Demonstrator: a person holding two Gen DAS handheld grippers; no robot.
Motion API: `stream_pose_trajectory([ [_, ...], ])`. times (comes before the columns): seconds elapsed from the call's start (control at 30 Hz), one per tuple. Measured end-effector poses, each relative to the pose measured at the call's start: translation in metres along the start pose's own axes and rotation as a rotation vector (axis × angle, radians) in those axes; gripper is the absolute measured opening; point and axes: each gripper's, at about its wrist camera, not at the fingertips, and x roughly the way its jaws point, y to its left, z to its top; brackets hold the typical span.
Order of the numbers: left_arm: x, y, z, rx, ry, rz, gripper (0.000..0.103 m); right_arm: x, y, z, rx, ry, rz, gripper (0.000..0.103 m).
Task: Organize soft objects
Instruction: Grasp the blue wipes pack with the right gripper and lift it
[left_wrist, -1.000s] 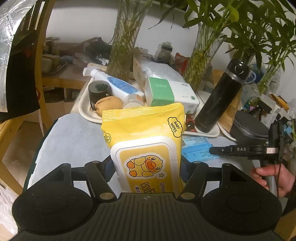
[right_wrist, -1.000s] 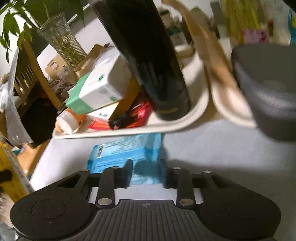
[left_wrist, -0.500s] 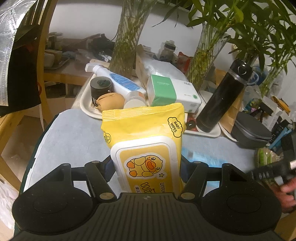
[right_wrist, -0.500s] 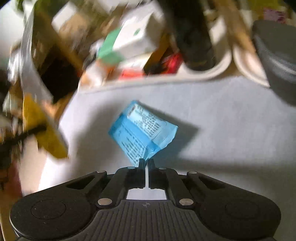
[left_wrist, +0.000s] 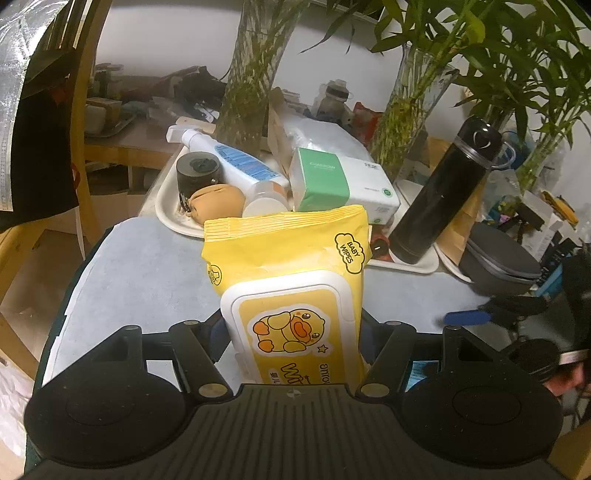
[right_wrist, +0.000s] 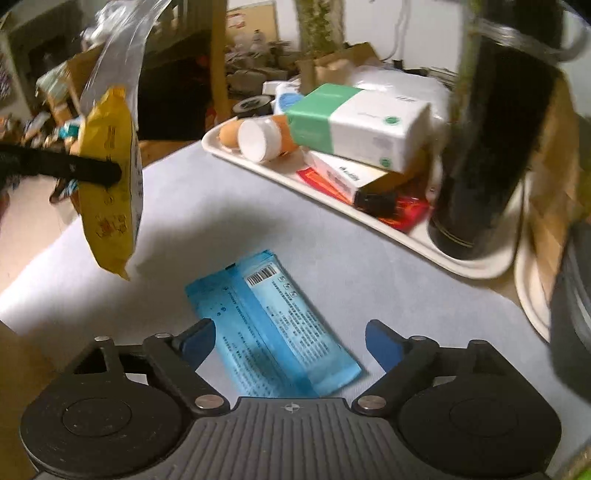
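1. Left wrist view: the left gripper (left_wrist: 291, 328) was clamped on a yellow pack of baby wipes (left_wrist: 291, 280), its fingers pressed against the pack's two sides, the pack standing upright with its white flip lid facing the camera.
2. Seen from the right wrist view, that same wipes pack (right_wrist: 110, 177) hung in the air above the grey table cover (right_wrist: 229, 221), clear of the surface, with the left gripper's dark finger (right_wrist: 85, 170) across its side.
3. Right wrist view: the right gripper (right_wrist: 291, 339) stood with its blue-padded fingers spread wide apart, holding nothing.
4. A flat blue packet (right_wrist: 273, 325) lay on the table cover between and just ahead of those spread fingers, barcode side up, angled across the view; whether the pads touched it could not be told.
5. Behind it sat a white tray (right_wrist: 406, 236) carrying a green-and-white tissue box (right_wrist: 354, 122), an orange bottle with a white cap (right_wrist: 262, 138) lying on its side, and a tall black flask (right_wrist: 491, 147) standing upright.
6. In the left wrist view the tray (left_wrist: 166, 206) also held a white spray bottle (left_wrist: 229, 158) lying down, with glass vases of green stems (left_wrist: 255, 74) behind.
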Motion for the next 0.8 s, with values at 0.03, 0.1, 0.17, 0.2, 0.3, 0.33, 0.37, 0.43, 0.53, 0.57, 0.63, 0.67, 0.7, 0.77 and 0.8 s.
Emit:
stream_pose_trajectory([
  [0.03, 0.0, 0.001, 0.0, 0.001, 0.001, -0.001, 0.065, 0.006, 0.002, 0.001, -0.02, 0.006, 0.012, 0.09],
  [0.1, 0.0, 0.001, 0.0, 0.0, 0.002, 0.0, 0.064, 0.014, 0.007, -0.001, -0.073, 0.015, 0.017, 0.092],
  [0.17, 0.001, 0.002, 0.0, -0.004, 0.004, 0.002, 0.064, 0.023, 0.011, -0.002, -0.113, 0.035, 0.005, 0.092],
  [0.2, 0.002, 0.002, 0.001, -0.005, 0.005, 0.003, 0.065, 0.026, 0.012, -0.002, -0.123, 0.042, -0.001, 0.092],
  [0.3, 0.003, 0.003, 0.001, -0.006, 0.005, 0.001, 0.064, 0.032, 0.012, -0.003, -0.123, 0.043, -0.002, 0.09],
  [0.33, 0.003, 0.004, 0.001, -0.007, 0.006, 0.002, 0.065, 0.031, 0.011, -0.004, -0.12, 0.04, -0.004, 0.085],
  [0.37, 0.003, 0.004, 0.001, -0.008, 0.007, 0.003, 0.065, 0.03, 0.012, -0.003, -0.123, 0.039, -0.006, 0.081],
  [0.43, 0.004, 0.004, 0.001, -0.009, 0.009, 0.003, 0.064, 0.027, 0.011, -0.001, -0.11, 0.046, -0.002, 0.074],
  [0.53, 0.005, 0.005, 0.0, -0.011, 0.007, 0.002, 0.064, 0.022, 0.01, -0.001, -0.081, 0.041, 0.0, 0.067],
  [0.57, 0.004, 0.004, 0.0, -0.008, 0.003, 0.004, 0.064, 0.019, 0.009, 0.0, -0.07, 0.039, -0.001, 0.067],
  [0.63, 0.003, 0.003, 0.0, 0.0, -0.008, 0.01, 0.064, 0.007, 0.007, 0.004, -0.058, 0.026, -0.007, 0.066],
  [0.67, 0.001, 0.001, 0.002, 0.01, -0.016, 0.015, 0.064, -0.004, 0.006, 0.009, -0.051, 0.007, -0.022, 0.066],
  [0.7, -0.002, 0.0, 0.003, 0.022, -0.029, 0.024, 0.064, -0.015, 0.005, 0.012, -0.042, -0.008, -0.032, 0.065],
  [0.77, -0.009, -0.004, 0.008, 0.046, -0.057, 0.051, 0.064, -0.046, 0.002, 0.02, -0.005, -0.053, -0.061, 0.065],
  [0.8, -0.014, -0.006, 0.01, 0.051, -0.068, 0.055, 0.064, -0.059, 0.002, 0.021, 0.006, -0.069, -0.078, 0.065],
])
